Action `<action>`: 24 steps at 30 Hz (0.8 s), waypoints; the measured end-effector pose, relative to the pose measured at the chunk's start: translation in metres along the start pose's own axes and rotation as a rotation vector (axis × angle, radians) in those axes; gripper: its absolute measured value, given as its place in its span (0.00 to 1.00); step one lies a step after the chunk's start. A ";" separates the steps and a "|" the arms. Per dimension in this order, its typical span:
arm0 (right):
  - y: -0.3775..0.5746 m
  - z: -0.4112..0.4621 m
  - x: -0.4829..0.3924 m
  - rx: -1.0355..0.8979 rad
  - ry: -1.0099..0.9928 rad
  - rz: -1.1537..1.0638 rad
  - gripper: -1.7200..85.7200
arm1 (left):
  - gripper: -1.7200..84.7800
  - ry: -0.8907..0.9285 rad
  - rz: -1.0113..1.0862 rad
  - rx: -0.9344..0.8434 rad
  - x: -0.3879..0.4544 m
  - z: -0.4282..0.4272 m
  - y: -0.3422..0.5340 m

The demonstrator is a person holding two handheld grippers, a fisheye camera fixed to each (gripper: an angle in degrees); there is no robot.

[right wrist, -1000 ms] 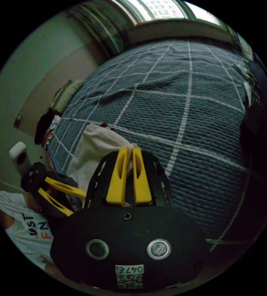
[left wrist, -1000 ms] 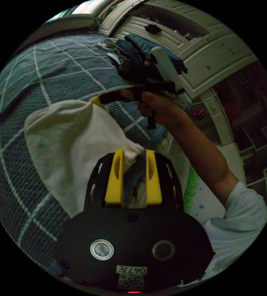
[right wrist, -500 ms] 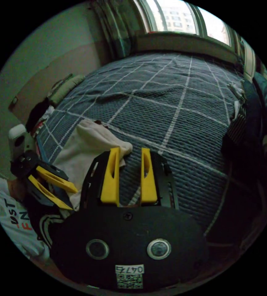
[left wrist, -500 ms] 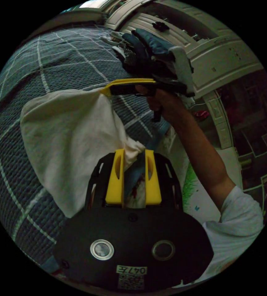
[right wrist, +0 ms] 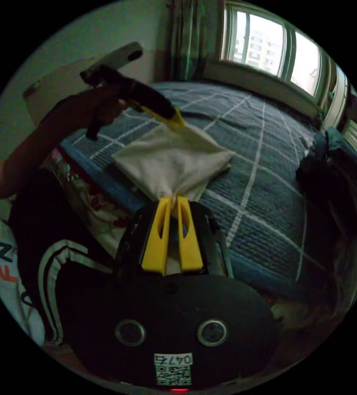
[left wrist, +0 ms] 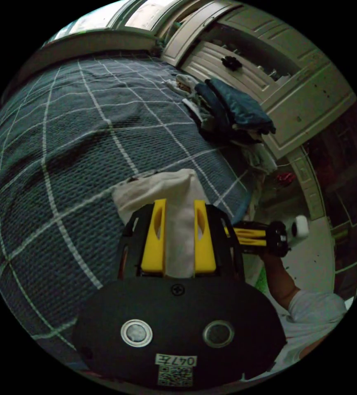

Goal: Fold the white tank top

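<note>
My right gripper (right wrist: 173, 201) pinches the top's (right wrist: 172, 160) near corner at the bed (right wrist: 260, 164) edge; my left gripper (right wrist: 177, 123) grips the far corner, I judge, keeping the fold taut.

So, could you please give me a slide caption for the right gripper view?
Both grippers, right and left, pinch the folded white tank top on the checked bedspread.
</note>
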State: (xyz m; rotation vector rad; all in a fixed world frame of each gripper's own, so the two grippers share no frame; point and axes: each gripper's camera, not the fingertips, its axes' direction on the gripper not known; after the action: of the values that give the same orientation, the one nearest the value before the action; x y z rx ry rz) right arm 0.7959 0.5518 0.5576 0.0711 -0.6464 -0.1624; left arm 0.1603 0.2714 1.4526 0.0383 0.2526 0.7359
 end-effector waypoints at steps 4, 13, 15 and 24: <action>0.021 -0.010 -0.003 0.066 -0.052 0.104 0.03 | 0.11 0.040 -0.112 -0.044 -0.039 0.006 0.000; -0.051 -0.023 0.009 0.155 0.055 0.026 0.02 | 0.12 -0.031 -0.018 0.086 -0.023 -0.053 0.019; -0.069 0.002 0.013 0.072 0.059 0.015 0.02 | 0.10 -0.068 -0.029 0.052 -0.031 -0.047 0.028; -0.066 0.034 0.008 0.065 0.034 0.100 0.05 | 0.11 0.137 -0.106 0.160 -0.070 -0.112 0.067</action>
State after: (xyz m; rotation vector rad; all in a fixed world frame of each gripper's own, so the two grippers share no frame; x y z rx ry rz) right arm 0.7732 0.4846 0.5816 0.1039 -0.6195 -0.0432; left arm 0.0393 0.2682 1.3674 0.1257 0.4409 0.6119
